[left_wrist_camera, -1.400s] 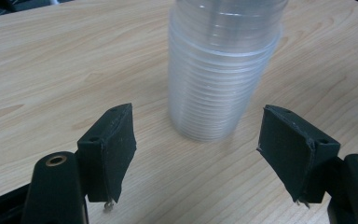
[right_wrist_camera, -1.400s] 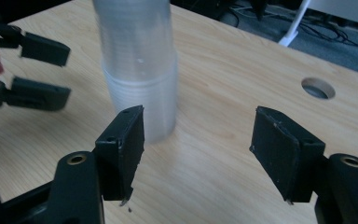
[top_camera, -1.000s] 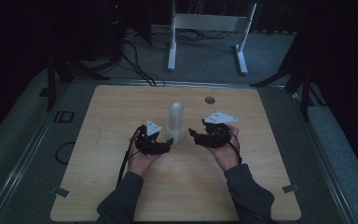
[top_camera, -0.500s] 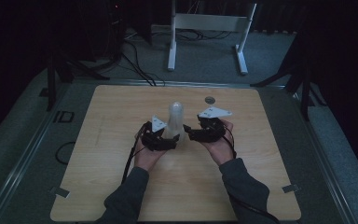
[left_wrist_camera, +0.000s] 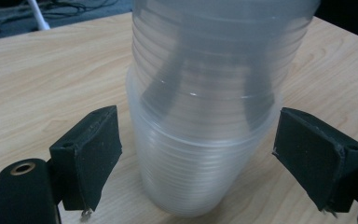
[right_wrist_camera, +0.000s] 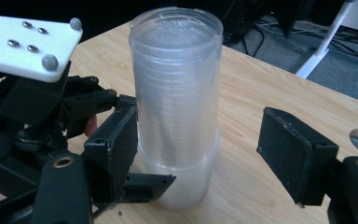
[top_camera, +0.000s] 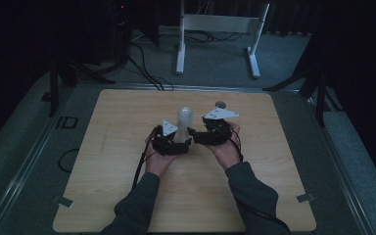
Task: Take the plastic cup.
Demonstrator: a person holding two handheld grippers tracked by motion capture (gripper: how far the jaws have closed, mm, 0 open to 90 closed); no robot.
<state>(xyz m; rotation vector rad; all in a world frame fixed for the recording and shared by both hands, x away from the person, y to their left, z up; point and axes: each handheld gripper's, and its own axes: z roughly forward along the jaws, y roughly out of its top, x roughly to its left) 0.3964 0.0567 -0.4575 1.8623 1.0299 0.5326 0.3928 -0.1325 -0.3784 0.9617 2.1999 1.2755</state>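
From above, I see the cup stack [top_camera: 184, 119] upright mid-bench [top_camera: 103, 161], between my left tool [top_camera: 183, 145] and right tool [top_camera: 192, 132]. Left gripper view: jaws just opened, flanking the stack's base untouched. Right gripper view: jaws likewise just spread, clear of it.

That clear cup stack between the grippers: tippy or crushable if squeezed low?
The cup stack is tall on a narrow base, so a high push would probably tip it. Its thin, translucent ribbed walls likely flex under pressure. It looks light and smooth, so it may slip between the pads.
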